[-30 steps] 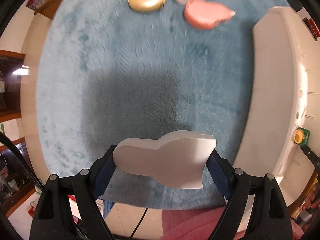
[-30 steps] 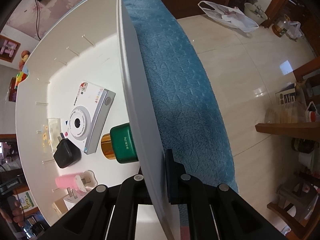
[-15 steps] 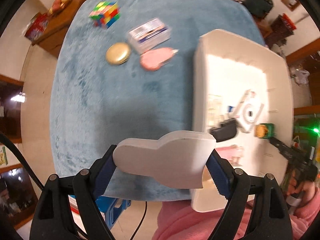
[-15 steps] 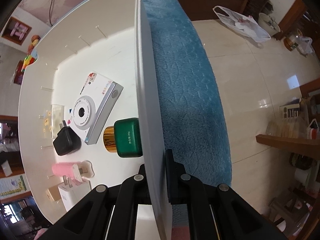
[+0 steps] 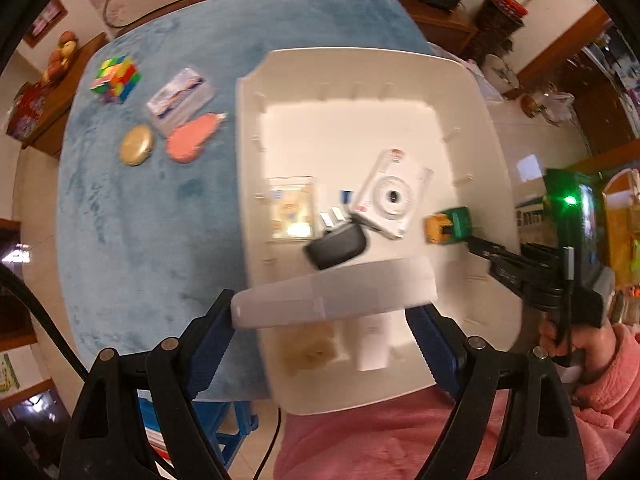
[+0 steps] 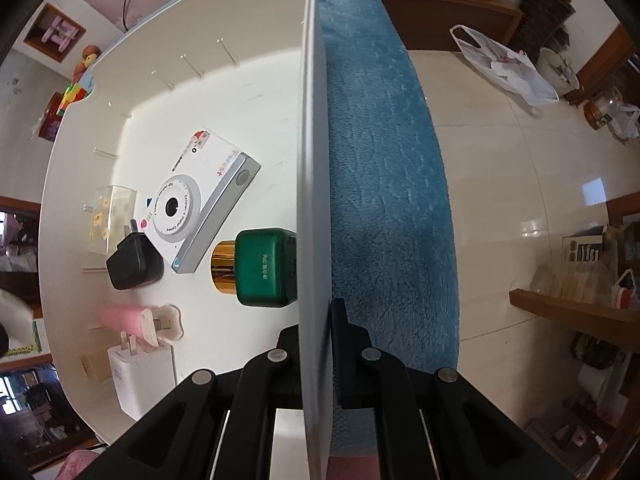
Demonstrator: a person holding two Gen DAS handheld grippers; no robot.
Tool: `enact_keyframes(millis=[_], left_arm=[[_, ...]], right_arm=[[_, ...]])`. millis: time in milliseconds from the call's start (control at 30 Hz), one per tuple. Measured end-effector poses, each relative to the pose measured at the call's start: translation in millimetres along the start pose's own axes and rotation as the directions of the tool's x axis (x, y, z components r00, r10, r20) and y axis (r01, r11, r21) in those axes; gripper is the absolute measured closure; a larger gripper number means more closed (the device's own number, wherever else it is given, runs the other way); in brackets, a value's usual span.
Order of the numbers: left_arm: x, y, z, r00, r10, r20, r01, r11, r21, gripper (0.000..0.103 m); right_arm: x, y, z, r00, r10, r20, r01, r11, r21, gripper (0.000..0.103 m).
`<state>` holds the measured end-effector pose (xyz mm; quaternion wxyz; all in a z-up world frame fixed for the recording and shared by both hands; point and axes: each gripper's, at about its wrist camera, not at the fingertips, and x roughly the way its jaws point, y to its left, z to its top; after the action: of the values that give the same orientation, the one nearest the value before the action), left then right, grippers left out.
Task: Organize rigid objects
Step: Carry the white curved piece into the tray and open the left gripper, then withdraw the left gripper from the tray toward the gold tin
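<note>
On a blue plush-covered table, the left gripper, clamped on a flat white plastic divider, has swung over the white storage bin, whose wall the right gripper pinches; slotting comes next.

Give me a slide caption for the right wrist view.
Right claw clamped on the white bin's wall, with camera and green bottle inside.

A lived-in home: wooden sideboards, glossy tiled floor, a fleecy blue table cover (toys on shelves).
</note>
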<state>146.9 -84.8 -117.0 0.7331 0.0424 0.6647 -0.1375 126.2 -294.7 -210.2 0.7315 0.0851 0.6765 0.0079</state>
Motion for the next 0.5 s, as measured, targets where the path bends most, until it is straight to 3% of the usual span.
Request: enact_keyframes(millis=[133, 500], left_arm=[[-9, -17, -2, 0.997, -0.061, 0.05, 0.059, 0.997, 0.04, 0.018], [-15, 0, 2, 0.997, -0.039, 0.07, 0.039, 0.999, -0.001, 0.017]], right_arm=[[-1, 1, 0, 1.0, -0.001, -0.001, 0.001, 1.0, -0.014, 0.096], [0, 1, 2, 1.0, -0.004, -0.007, 0.004, 1.0, -0.001, 0.096]])
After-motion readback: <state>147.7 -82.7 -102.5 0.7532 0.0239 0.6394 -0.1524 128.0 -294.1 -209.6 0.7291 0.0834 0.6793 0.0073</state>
